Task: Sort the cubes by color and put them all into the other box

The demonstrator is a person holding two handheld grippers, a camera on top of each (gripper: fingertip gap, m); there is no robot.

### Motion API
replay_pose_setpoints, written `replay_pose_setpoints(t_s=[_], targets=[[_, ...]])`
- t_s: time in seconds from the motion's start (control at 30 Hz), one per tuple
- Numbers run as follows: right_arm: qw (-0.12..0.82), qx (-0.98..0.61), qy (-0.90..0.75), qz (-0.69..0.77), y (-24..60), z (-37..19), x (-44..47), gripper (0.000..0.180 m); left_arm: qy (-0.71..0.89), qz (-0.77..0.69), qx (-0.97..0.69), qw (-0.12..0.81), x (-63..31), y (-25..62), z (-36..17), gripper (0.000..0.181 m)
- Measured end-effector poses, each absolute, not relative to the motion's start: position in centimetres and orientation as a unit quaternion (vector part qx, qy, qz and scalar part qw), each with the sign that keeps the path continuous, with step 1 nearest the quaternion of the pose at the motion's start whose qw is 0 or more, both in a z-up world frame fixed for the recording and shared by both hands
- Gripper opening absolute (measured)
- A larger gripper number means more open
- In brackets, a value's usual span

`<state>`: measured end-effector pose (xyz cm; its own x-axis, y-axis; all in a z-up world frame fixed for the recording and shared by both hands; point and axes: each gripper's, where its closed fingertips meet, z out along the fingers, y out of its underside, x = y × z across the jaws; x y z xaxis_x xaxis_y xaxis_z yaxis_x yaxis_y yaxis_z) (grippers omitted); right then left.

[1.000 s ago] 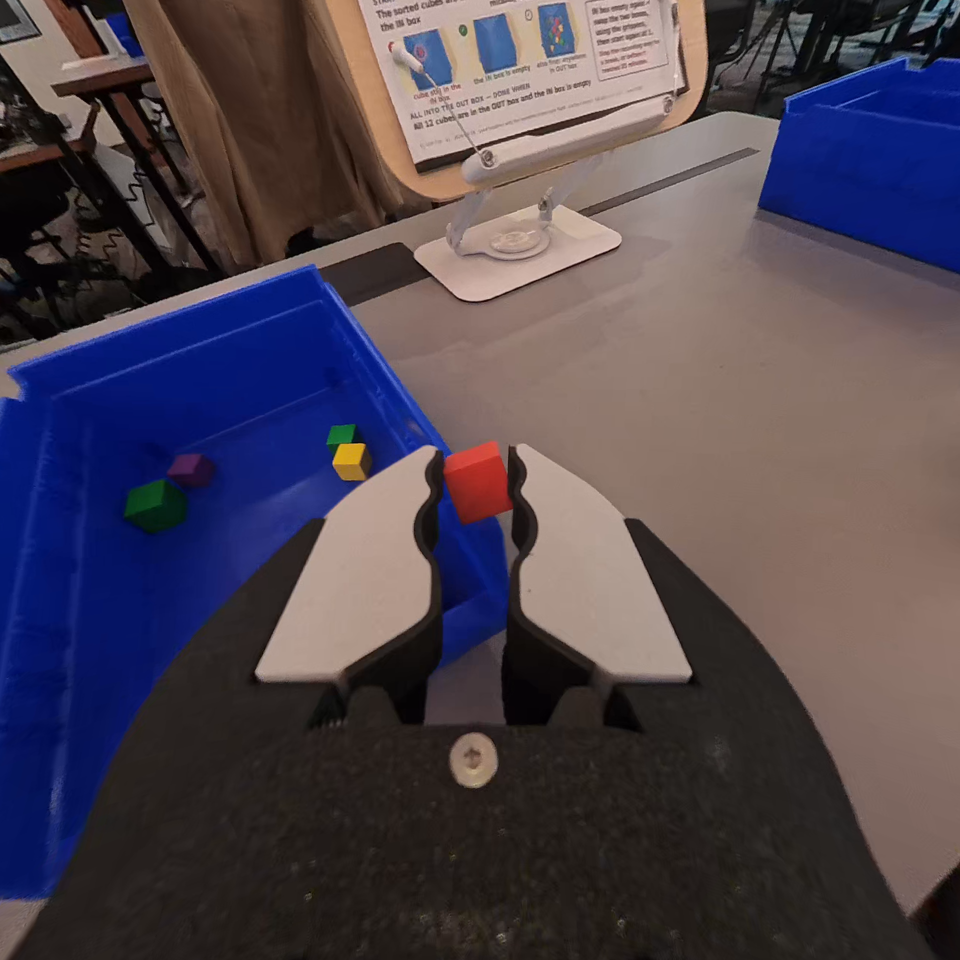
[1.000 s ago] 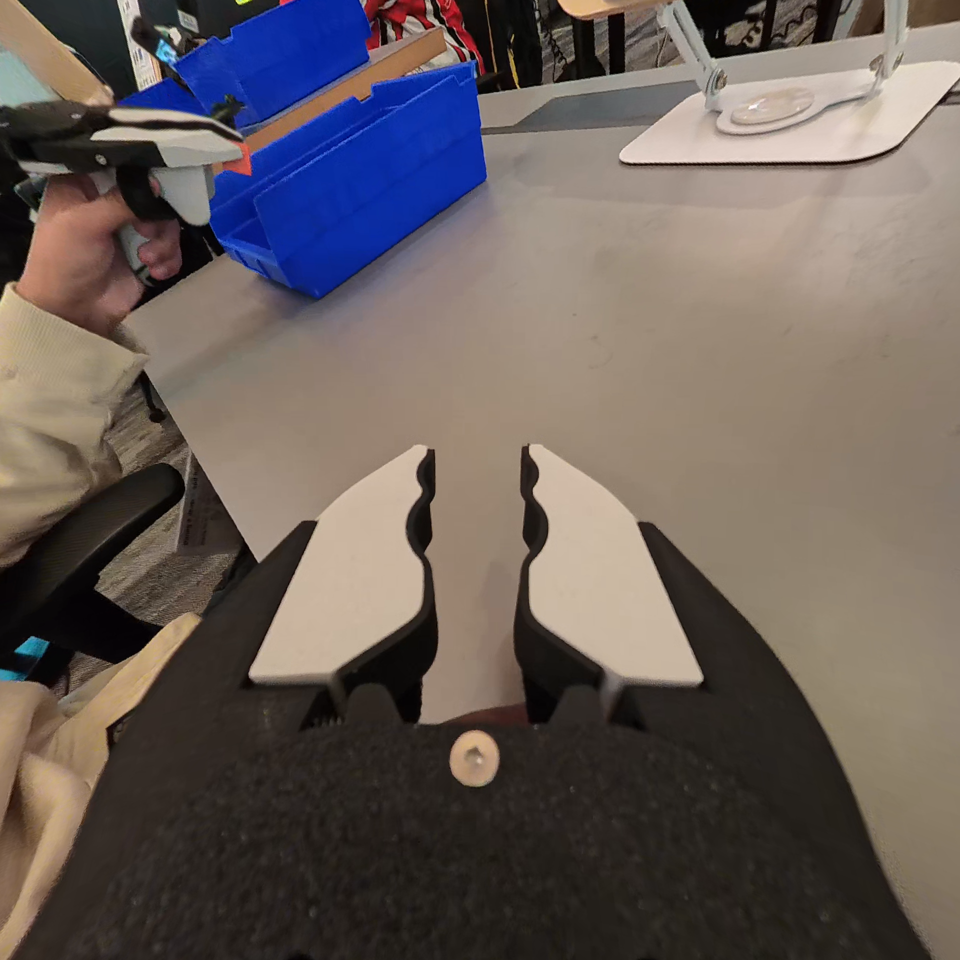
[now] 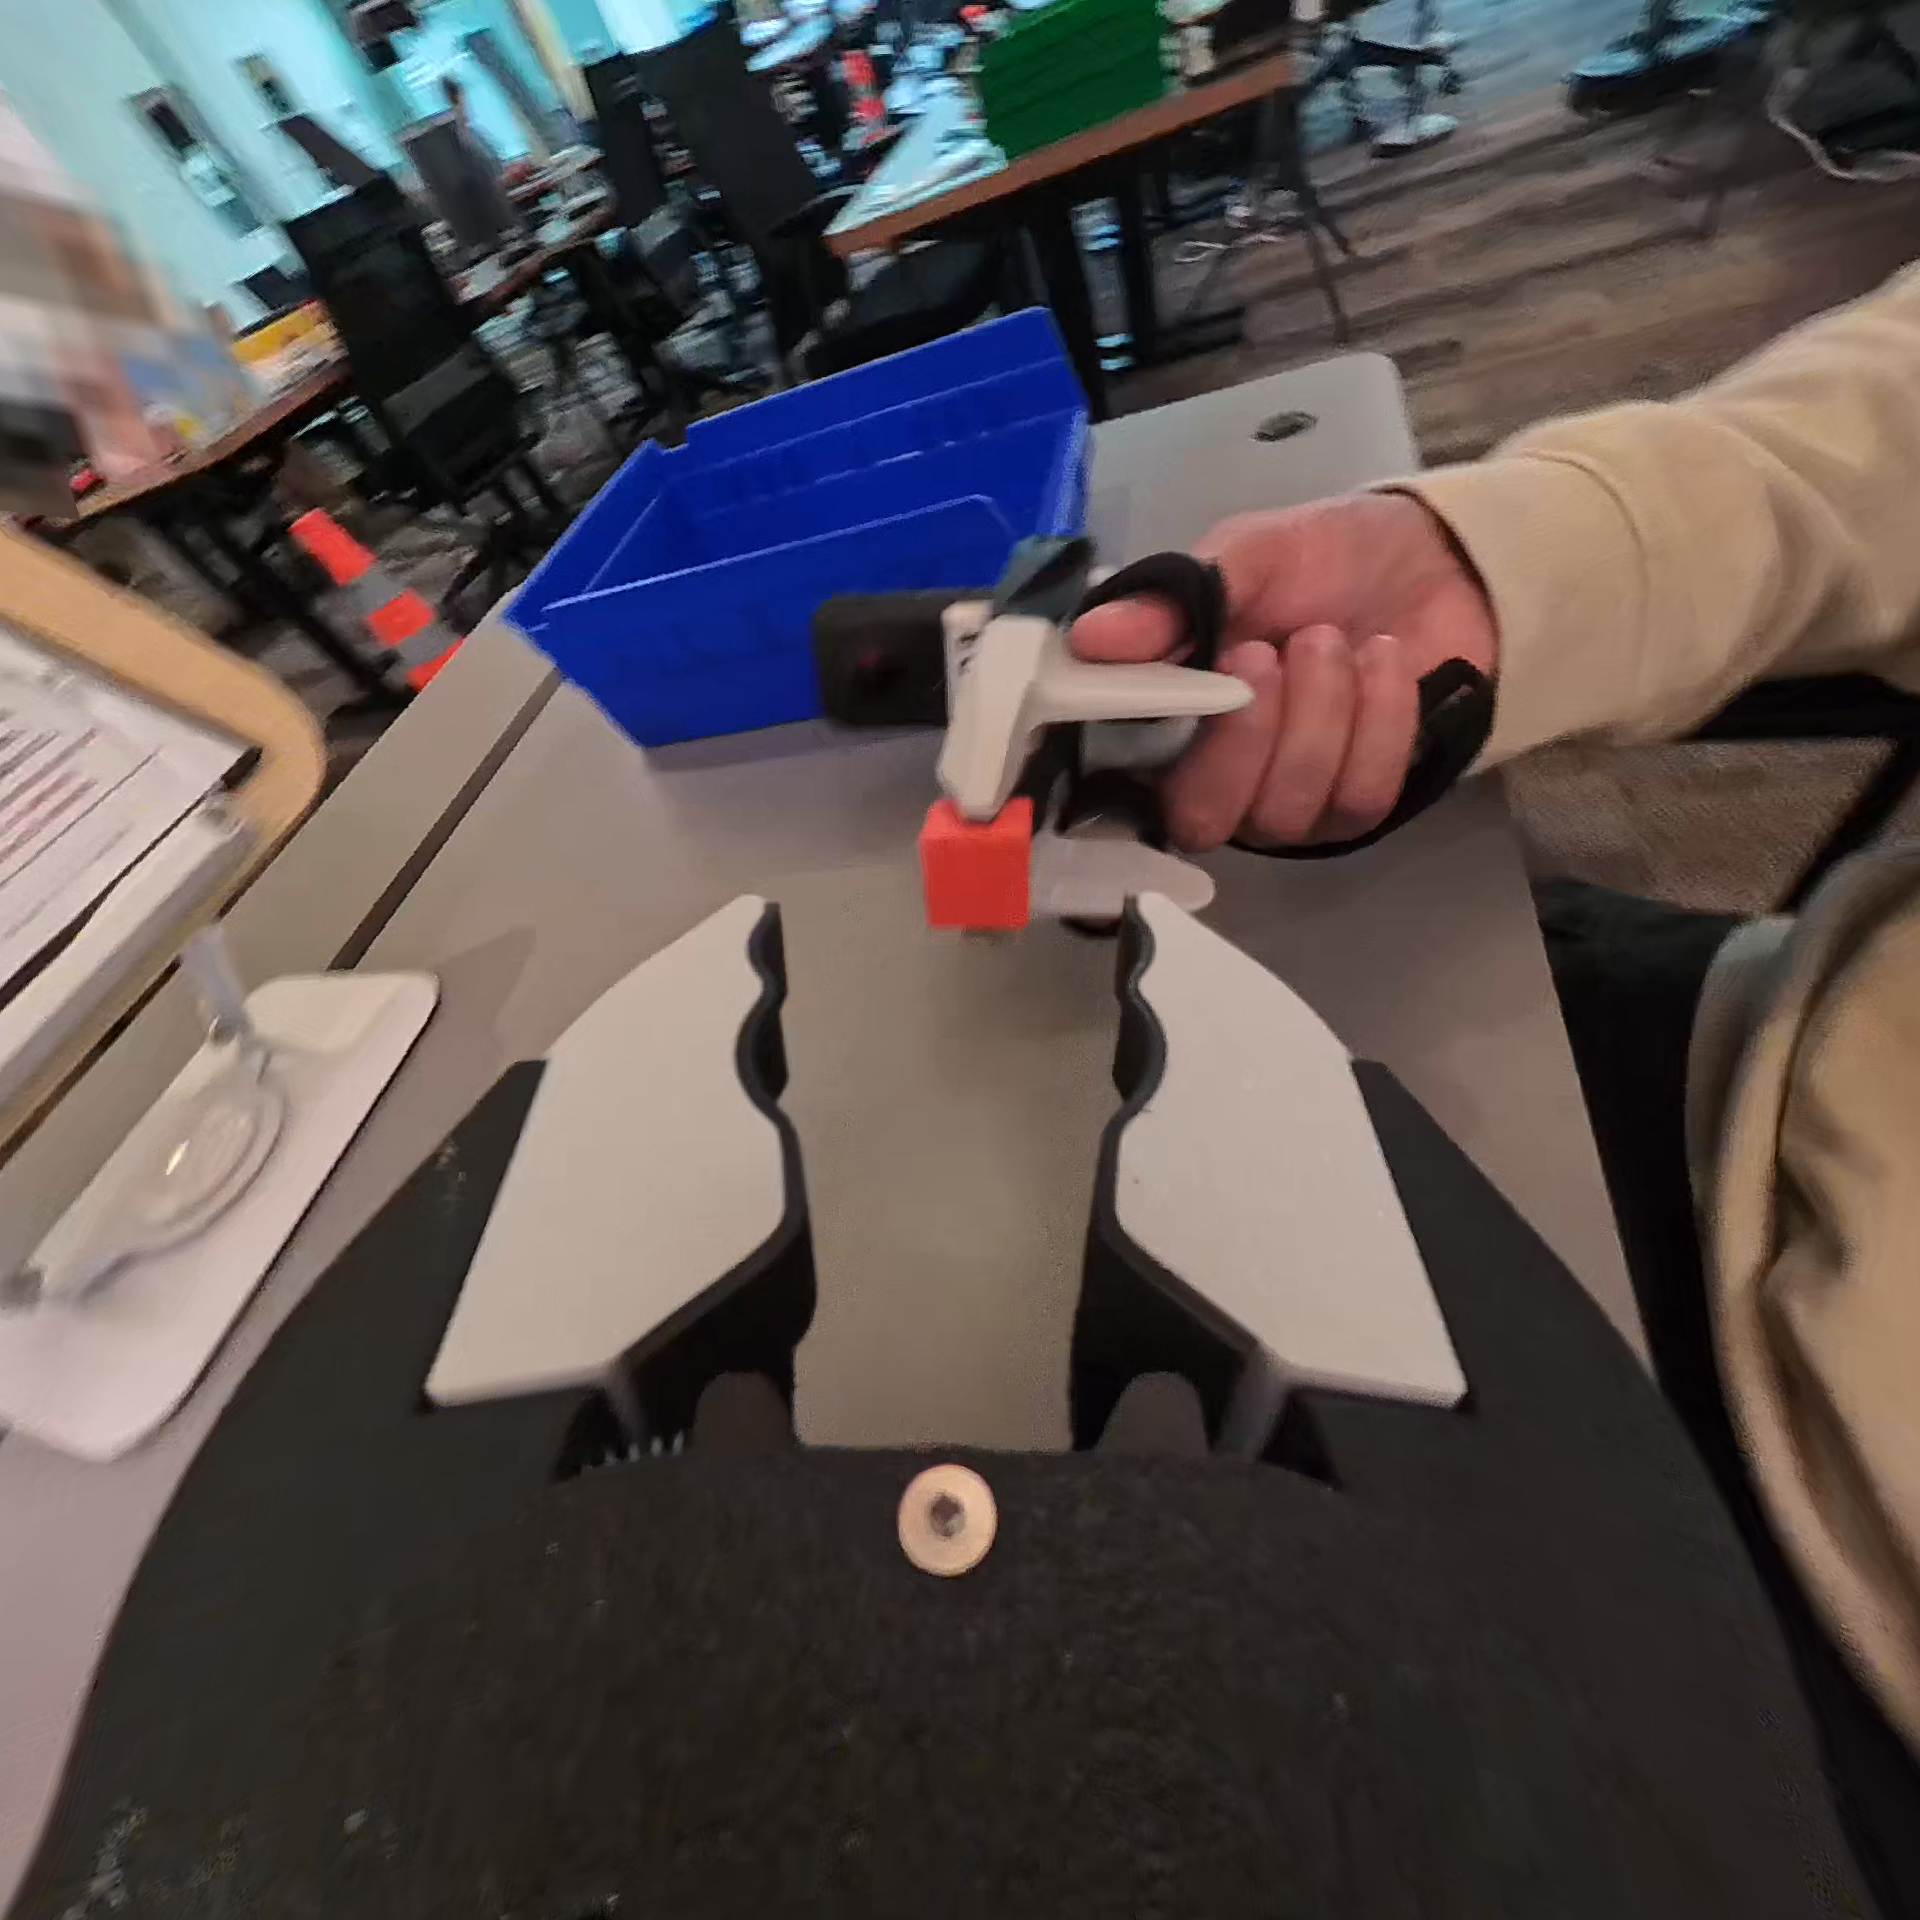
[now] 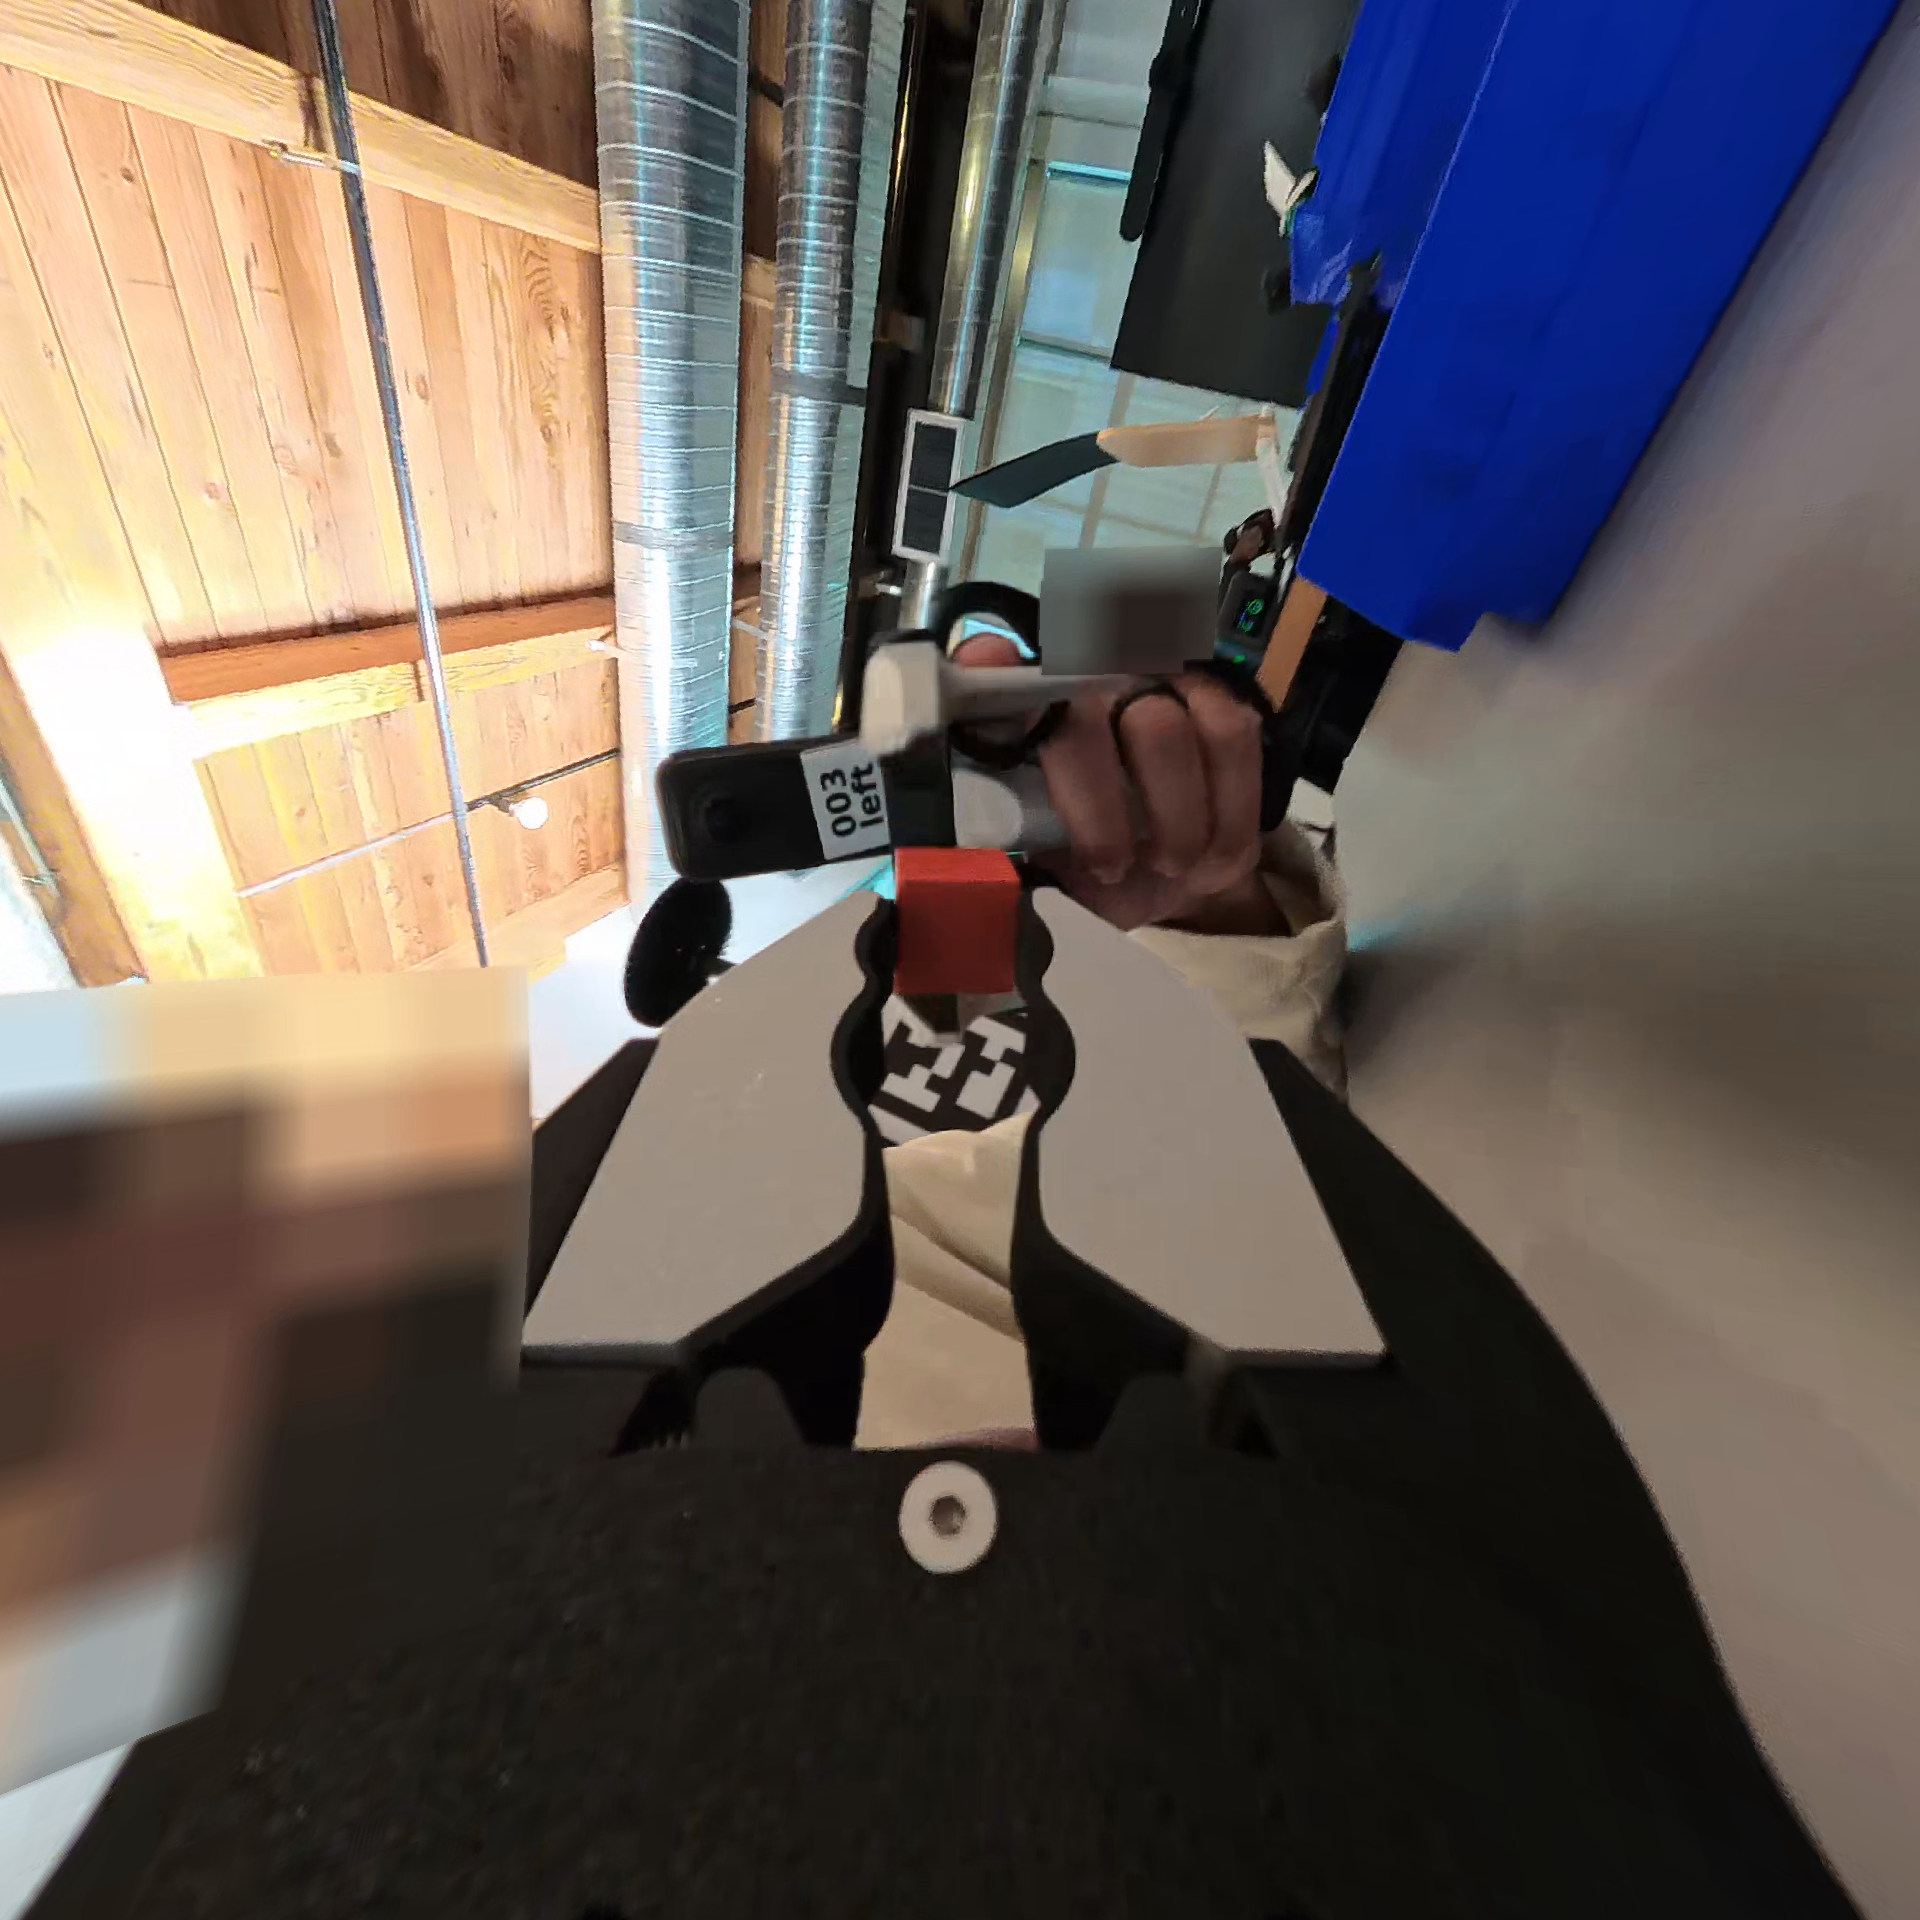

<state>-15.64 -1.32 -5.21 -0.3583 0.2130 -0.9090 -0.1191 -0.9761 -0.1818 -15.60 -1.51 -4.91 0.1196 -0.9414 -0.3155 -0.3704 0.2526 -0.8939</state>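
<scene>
- While our right gripper [image 4: 956, 925] pinches the red cube [image 4: 953, 921] at its fingertips, our left gripper [image 3: 951, 935] is spread and empty, just short of the cube.
- We hold the cube above the grey table [image 3: 935, 1195], between the two tools; we judge the handover to be just complete.
- Beyond the right hand [image 3: 1320, 675] stands a blue box [image 3: 727, 634]; its contents are hidden.
- Dropping this cube in remains; we cannot tell how many others are left.
</scene>
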Motion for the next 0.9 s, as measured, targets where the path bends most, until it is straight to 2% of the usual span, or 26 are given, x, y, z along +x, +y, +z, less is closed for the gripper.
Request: replay_pose_setpoints(t_s=[0.13, 0.3, 0.37, 0.63, 0.7, 0.8, 0.9], targets=[[0.230, -0.630, -0.095, 0.736, -1.9, -6.4, -13.4, 0.022, 0.432, -0.257, -0.682, 0.531, -20.1, 0.0, -5.7, 0.061], [0.494, -0.747, -0.174, 0.409, -1.2, -9.6, -8.5, 0.022, 0.238, -0.254, -0.785, 0.513, -26.1, 0.3, -10.9, 0.057], [0.545, -0.744, -0.183, 0.340, -1.8, -9.3, -7.4, 0.022, 0.214, -0.243, -0.796, 0.511, -27.4, 0.4, -12.2, 0.057], [0.547, -0.747, -0.168, 0.339, -2.1, -9.1, -6.3, 0.022, 0.236, -0.257, -0.799, 0.490, -26.8, -0.3, -12.8, 0.053], [0.574, -0.737, -0.164, 0.316, -1.2, -6.9, -3.9, 0.022, 0.250, -0.255, -0.797, 0.487, -26.4, -0.5, -12.8, 0.053], [0.614, -0.749, -0.141, 0.208, 3.4, -2.5, 3.9, 0.022, 0.260, -0.251, -0.795, 0.488, -26.1, -0.6, -12.8, 0.052], [0.514, -0.832, -0.172, 0.116, 10.8, -4.3, 11.2, 0.022, 0.263, -0.261, -0.794, 0.482, -25.6, -0.6, -12.8, 0.052]])
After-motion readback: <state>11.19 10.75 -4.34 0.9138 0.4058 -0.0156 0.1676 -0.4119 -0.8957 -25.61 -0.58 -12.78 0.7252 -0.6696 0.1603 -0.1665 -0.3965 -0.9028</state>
